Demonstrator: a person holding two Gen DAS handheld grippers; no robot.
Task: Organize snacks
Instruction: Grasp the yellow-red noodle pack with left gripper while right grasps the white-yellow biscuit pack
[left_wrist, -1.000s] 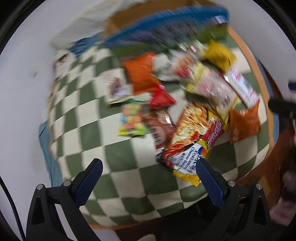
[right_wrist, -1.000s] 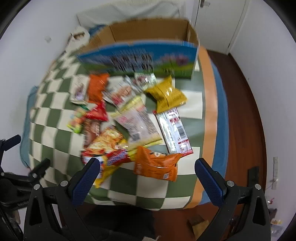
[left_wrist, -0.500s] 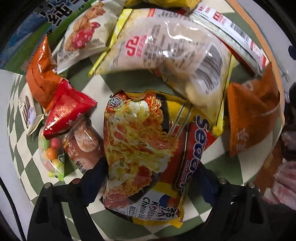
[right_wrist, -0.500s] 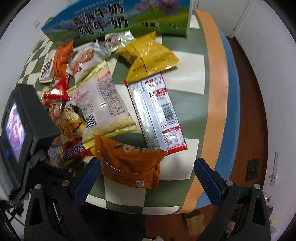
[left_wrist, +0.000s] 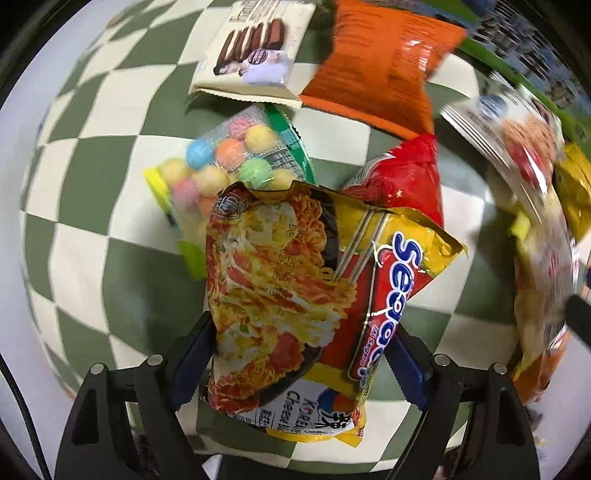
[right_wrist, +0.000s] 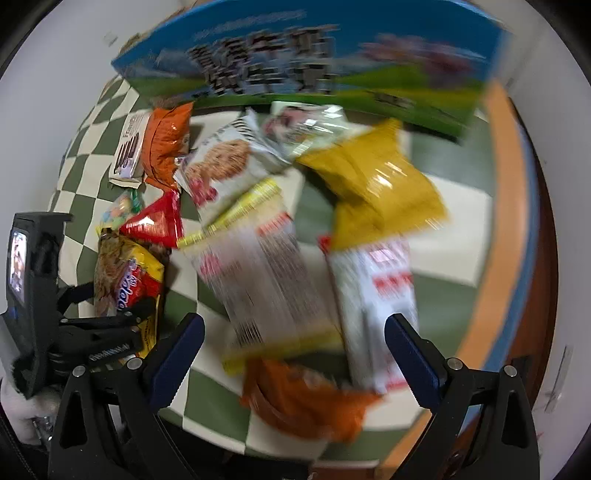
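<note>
Right view alone catches the big blue box (right_wrist: 306, 62) far beyond the wide-open, empty right claw (right_wrist: 293, 354), while the left view shows the left claw (left_wrist: 299, 363) pinching the noodle packet's (left_wrist: 280, 280) near end, candy bag (left_wrist: 225, 162) just beyond.

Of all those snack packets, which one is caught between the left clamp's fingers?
The yellow-and-red instant noodle packet; the left hand-held gripper is shut on its lower end. All other packets lie untouched on the checkered cloth.
</note>
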